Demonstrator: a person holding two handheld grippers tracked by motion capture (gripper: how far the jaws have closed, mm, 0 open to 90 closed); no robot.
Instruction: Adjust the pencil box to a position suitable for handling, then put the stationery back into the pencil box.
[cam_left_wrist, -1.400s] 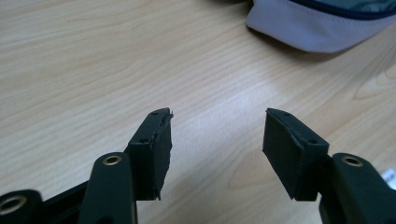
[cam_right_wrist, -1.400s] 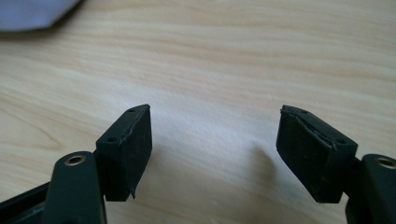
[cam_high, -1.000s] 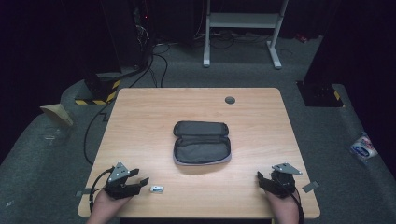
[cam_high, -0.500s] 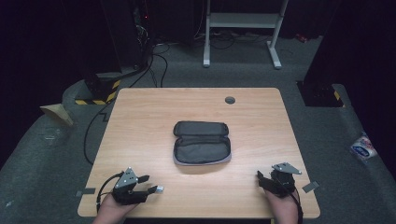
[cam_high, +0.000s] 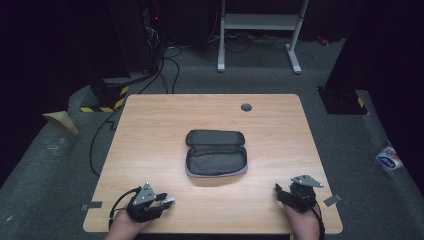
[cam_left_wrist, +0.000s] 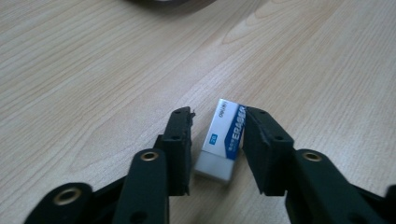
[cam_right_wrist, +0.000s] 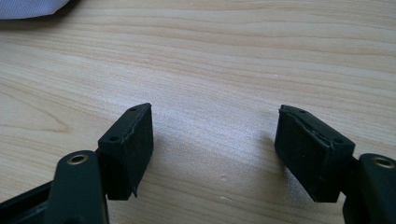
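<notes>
matt wood-grain table (cam_high: 150, 130); soft cloth case (cam_high: 216, 159) (grey); eraser (cam_left_wrist: 223, 138) in glossy paper sleeve.

Open pouch (cam_high: 216, 153) mid-table (cam_high: 150, 130)

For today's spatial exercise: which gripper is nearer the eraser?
Left. The left gripper has its jaws around the eraser; the right gripper rests far across the table.

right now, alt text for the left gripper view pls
A white eraser in a blue-and-white sleeve lies on the light wooden table between the two black fingers of the left gripper; the far finger touches its sleeve, the near one leaves a thin gap. A dark pouch edge peeks in at top.
</notes>
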